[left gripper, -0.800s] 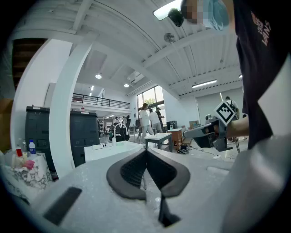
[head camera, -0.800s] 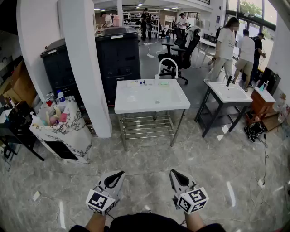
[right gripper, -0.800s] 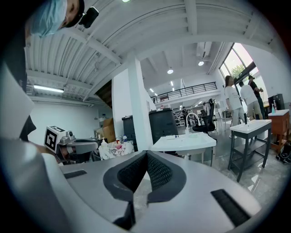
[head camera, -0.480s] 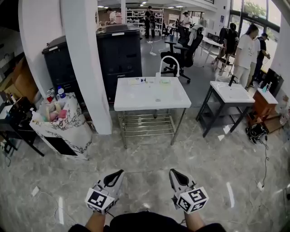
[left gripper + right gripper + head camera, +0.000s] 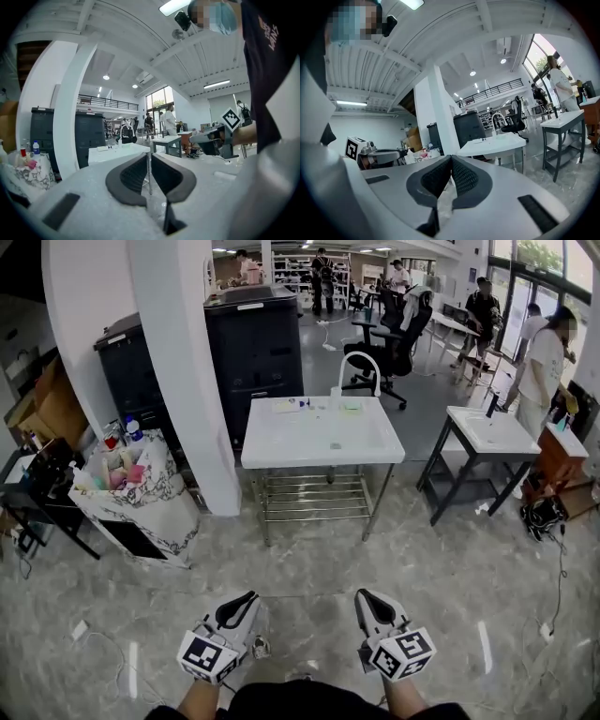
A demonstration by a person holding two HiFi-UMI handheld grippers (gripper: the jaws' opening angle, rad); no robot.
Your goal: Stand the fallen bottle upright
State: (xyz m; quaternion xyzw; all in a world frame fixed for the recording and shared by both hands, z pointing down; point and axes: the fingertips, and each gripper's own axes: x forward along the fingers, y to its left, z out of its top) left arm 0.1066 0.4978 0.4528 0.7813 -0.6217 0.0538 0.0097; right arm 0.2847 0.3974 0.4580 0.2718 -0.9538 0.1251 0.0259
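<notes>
Low in the head view the left tongs (image 5: 244,602) and the right tongs (image 5: 367,598) are both clenched on nothing, in the same spots as before above the marble floor (image 5: 309,554). Beyond them the white worktop (image 5: 281,439) sits slightly nearer than earlier. Small things (image 5: 291,405) line its far edge, and the fallen bottle cannot be told apart among them

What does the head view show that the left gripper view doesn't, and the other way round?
Only the head view: the marker cube on the left gripper, seen from above. Only the left gripper view: the balcony railing high up, and that gripper's jaws closed together on nothing. Both: the white sink table, the white pillar, the black cabinet and the right gripper.
</notes>
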